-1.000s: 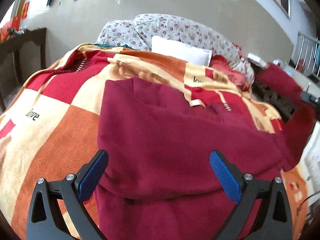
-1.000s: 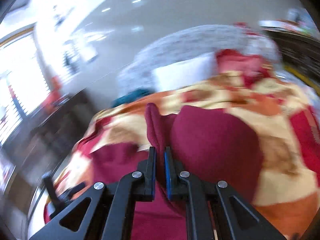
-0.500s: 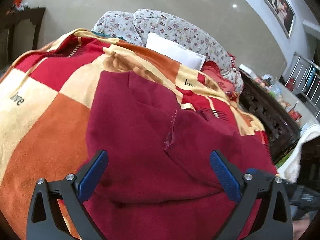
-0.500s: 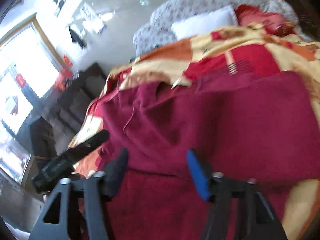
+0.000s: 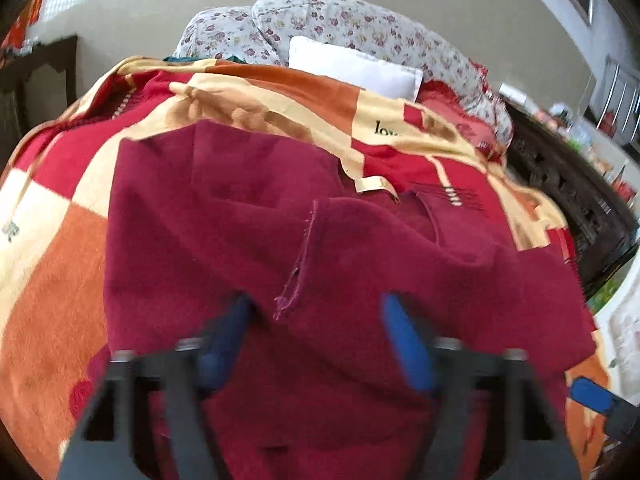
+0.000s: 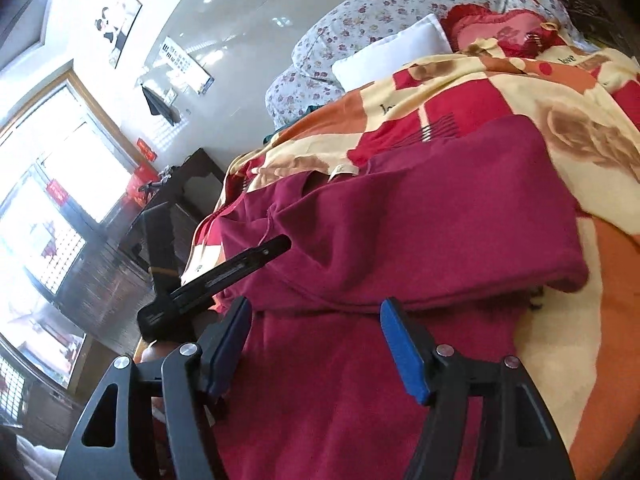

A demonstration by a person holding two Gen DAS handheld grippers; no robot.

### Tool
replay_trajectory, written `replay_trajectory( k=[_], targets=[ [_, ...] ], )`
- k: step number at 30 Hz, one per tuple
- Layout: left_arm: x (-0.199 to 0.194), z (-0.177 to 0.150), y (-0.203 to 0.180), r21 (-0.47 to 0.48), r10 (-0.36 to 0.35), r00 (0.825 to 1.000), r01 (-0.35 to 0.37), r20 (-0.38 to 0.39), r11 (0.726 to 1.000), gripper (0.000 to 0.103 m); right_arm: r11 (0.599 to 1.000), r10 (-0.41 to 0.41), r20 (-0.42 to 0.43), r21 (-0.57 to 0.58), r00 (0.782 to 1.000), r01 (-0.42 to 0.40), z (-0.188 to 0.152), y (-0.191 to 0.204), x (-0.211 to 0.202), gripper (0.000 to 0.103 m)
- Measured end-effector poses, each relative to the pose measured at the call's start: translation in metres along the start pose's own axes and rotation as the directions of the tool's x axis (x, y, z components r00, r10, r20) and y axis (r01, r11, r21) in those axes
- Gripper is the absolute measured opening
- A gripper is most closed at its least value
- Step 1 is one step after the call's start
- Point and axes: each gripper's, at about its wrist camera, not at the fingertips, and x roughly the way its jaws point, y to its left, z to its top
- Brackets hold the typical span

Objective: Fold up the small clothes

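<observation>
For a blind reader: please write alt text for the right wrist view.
The right gripper, jaws open, hovers over a maroon garment partly folded on a patchwork blanket. The left gripper reaches in from the left.

The right gripper [image 6: 314, 344], clamped on a raised fold of the maroon garment [image 6: 420, 216] a second ago, has opened and dropped low, and that fold now lies flat. The left gripper [image 5: 316, 336] has been closing, its blurred jaws narrower over the cloth.
</observation>
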Motion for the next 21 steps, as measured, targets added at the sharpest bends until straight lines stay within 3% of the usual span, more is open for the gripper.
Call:
replay_trajectory(
  k=[2, 3, 9, 12, 16, 19, 21],
  targets=[
    [-0.006, 0.001, -0.002, 0.015, 0.032, 0.999, -0.032, 0.013, 0.999, 0.014, 1.0, -0.011, 0.011, 0.004, 1.0, 0.011, -0.001, -0.002, -0.009, 0.072],
    [-0.017, 0.003, 0.001, 0.005, -0.011, 0.999, 0.011, 0.038, 1.0, 0.01, 1.0, -0.023, 0.025, 0.002, 0.999, 0.023, -0.001, -0.004, -0.015, 0.072],
    [-0.083, 0.015, 0.025, -0.001, -0.033, 0.983, 0.034, 0.183, 0.999, 0.009, 0.996, -0.087, 0.081, 0.004, 0.993, 0.087, 0.009, -0.009, -0.038, 0.074],
    [-0.105, 0.009, 0.044, -0.008, 0.029, 0.975, -0.027, 0.218, 1.0, 0.009, 0.99, -0.139, 0.093, -0.021, 0.986, 0.142, 0.016, -0.007, -0.039, 0.074],
    [-0.08, -0.007, 0.065, -0.03, 0.109, 0.985, -0.106, 0.137, 0.994, 0.009, 0.971, -0.231, 0.093, -0.04, 0.968, 0.236, 0.03, -0.011, -0.023, 0.073],
    [-0.059, -0.016, 0.074, -0.045, 0.12, 0.989, -0.117, 0.081, 0.992, 0.009, 0.95, -0.289, 0.068, -0.101, 0.955, 0.294, 0.037, -0.009, -0.003, 0.064],
    [-0.052, -0.02, 0.075, -0.039, 0.129, 0.989, -0.127, 0.068, 0.991, 0.009, 0.908, -0.385, 0.029, -0.164, 0.922, 0.385, 0.036, -0.009, 0.012, 0.058]
  ],
)
